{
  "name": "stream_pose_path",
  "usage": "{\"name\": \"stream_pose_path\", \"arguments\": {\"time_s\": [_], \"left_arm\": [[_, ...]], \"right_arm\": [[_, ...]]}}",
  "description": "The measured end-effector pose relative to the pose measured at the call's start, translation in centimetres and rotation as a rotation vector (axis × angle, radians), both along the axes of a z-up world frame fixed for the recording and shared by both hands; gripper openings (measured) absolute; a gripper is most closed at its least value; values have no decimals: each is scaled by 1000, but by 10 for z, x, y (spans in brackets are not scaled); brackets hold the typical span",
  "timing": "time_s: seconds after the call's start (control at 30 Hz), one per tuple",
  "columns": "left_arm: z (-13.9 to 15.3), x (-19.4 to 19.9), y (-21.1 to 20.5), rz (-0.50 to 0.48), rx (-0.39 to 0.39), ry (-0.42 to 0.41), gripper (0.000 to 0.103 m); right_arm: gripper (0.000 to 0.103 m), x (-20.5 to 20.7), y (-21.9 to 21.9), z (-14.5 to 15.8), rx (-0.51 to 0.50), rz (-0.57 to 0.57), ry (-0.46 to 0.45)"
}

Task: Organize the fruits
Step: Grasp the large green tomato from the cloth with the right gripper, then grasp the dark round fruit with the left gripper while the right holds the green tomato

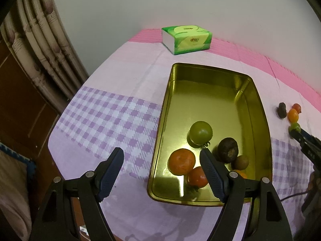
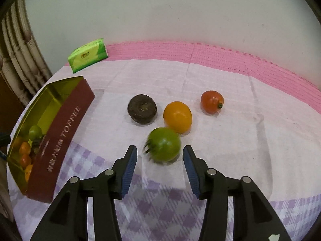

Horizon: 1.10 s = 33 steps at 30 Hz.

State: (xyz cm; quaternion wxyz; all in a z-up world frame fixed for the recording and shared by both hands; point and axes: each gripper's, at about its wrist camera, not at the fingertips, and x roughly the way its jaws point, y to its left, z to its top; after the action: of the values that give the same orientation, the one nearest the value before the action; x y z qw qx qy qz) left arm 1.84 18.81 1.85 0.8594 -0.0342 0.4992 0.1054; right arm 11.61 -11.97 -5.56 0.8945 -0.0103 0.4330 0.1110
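Two handheld tools over a table (image 2: 220,76) with a toffee tin and loose fruit.

A checked cloth (image 1: 104,118) covers the table; a green tissue pack (image 1: 186,39) lies at the far edge. The gold-lined toffee tin (image 1: 258,108) holds a green tomato (image 1: 201,133), an orange (image 1: 181,161), a red tomato (image 1: 197,177) and dark fruit. The left tool (image 1: 161,173) hangs released over the tin's near end. The right tool (image 2: 160,169), released, flanks a second green tomato (image 2: 164,144) on the cloth; a yellow tomato (image 2: 177,116) touches it, with a dark brown fruit (image 2: 142,108) and another red tomato (image 2: 212,101) near.
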Motion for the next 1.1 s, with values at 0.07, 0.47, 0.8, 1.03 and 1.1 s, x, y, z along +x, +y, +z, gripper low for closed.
{"name": "stream_pose_path", "arguments": {"time_s": [0.07,0.47,0.8,1.03,1.1], "left_arm": [[2,1,-5,-9,8,-3,78],[20,36,-96,-199,-70,-25,78],[8,93,-200,-370,-143,-29,78],[-17,126,-221,-347,-182,37,69],[-22,135,-226,-339,-177,47,64]], "right_arm": [[45,6,-1,-5,4,-5,6],[34,-3,-24,-6,-18,-17,-48],[34,-5,-121,-5,-50,-203,-49],[36,-2,-122,-6,-49,-206,-39],[36,-1,-123,-6,-45,-206,-39]]}}
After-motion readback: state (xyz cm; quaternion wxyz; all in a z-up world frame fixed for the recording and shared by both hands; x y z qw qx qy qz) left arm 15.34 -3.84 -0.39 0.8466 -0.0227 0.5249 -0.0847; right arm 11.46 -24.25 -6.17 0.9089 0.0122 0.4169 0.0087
